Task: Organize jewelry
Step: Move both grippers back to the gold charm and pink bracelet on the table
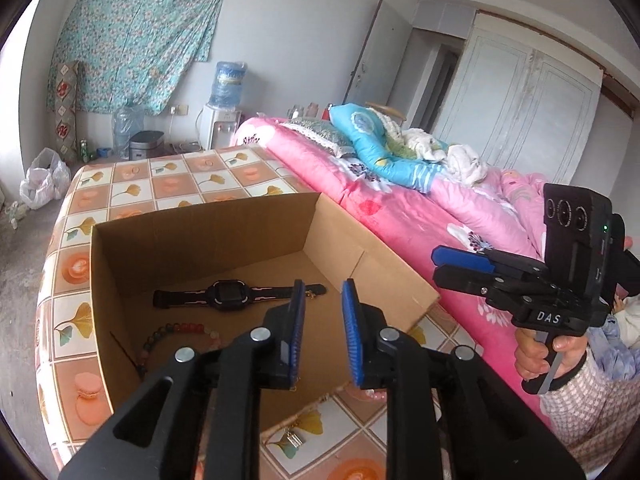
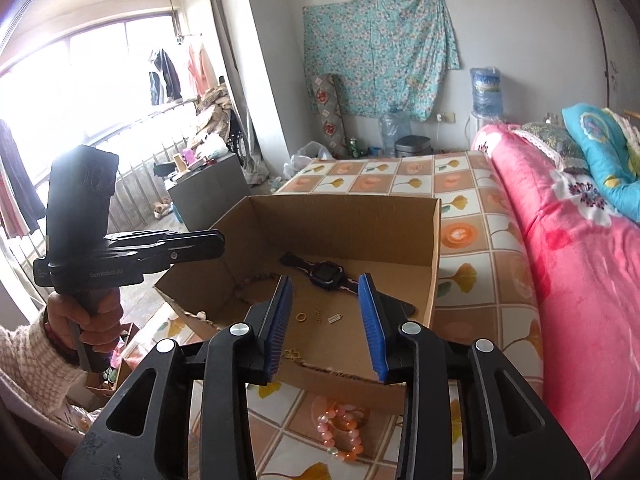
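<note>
An open cardboard box (image 1: 200,236) (image 2: 434,264) stands on the tiled tablecloth. Inside lie a black watch (image 1: 226,294) (image 2: 326,274), a dark bead bracelet (image 1: 176,330) (image 2: 256,280), a gold ring (image 2: 301,316), a small silver charm (image 2: 334,317) and a thin gold chain (image 2: 292,354). A pink bead bracelet (image 2: 340,432) lies on the table in front of the box. A small pendant (image 1: 294,438) lies on the table near the box. My left gripper (image 1: 322,308) is open and empty above the box. My right gripper (image 2: 325,304) is open and empty above the box's near edge.
A bed with a pink quilt (image 1: 420,200) (image 2: 580,260) runs along the table's right side. The table edge drops to the floor on the left (image 1: 44,280). A grey cabinet (image 2: 208,188) stands by the window. A water dispenser (image 1: 224,112) stands at the far wall.
</note>
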`<action>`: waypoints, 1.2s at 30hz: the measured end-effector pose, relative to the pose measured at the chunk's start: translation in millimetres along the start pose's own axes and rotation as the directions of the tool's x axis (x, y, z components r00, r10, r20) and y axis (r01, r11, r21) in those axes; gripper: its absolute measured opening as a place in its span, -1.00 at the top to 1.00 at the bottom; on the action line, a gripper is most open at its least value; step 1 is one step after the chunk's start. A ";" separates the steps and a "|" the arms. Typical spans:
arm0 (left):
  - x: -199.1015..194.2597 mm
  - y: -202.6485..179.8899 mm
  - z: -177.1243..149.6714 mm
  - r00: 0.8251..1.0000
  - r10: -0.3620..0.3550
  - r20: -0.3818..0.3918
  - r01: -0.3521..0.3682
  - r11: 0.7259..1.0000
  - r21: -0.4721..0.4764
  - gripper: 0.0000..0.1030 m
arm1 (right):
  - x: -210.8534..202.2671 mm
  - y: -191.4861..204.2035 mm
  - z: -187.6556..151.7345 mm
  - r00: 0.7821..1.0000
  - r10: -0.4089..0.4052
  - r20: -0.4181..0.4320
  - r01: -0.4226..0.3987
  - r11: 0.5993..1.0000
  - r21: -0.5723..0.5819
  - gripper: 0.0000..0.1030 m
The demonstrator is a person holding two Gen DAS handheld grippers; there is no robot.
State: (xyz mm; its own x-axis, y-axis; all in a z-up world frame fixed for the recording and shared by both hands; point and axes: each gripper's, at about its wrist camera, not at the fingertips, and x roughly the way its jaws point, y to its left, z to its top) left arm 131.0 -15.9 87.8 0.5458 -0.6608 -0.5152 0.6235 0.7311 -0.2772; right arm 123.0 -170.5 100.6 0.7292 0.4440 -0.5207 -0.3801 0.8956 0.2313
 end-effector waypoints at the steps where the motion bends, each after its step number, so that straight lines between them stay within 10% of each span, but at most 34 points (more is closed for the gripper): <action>1: -8.3 -2.1 -6.5 1.000 -0.008 0.010 0.008 1.000 0.006 0.59 | -3.4 2.7 -4.3 1.000 0.008 0.008 -0.008 1.000 0.004 0.29; 17: -55.0 -10.5 -90.7 0.996 -0.079 -0.046 0.078 0.997 -0.019 0.27 | -3.4 35.8 -77.1 0.995 0.036 -0.089 -0.025 0.992 0.124 0.19; 26: -16.4 -15.7 -122.9 0.981 0.085 -0.175 -0.084 0.996 0.014 0.17 | 31.5 44.8 -108.0 0.973 -0.004 -0.232 0.039 0.988 0.147 0.19; 36: 23.1 -2.0 -145.6 0.911 0.264 -0.316 -0.278 0.960 0.000 0.04 | 50.6 46.8 -114.2 0.961 -0.023 -0.274 0.061 0.989 0.131 0.19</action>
State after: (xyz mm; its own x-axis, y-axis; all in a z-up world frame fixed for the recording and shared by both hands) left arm 60.9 -7.9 -41.5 0.4850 -0.3553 -0.7991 0.4471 0.8860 -0.1226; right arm 77.1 -109.5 -8.7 0.5539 0.3979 -0.7314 -0.2568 0.9172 0.3046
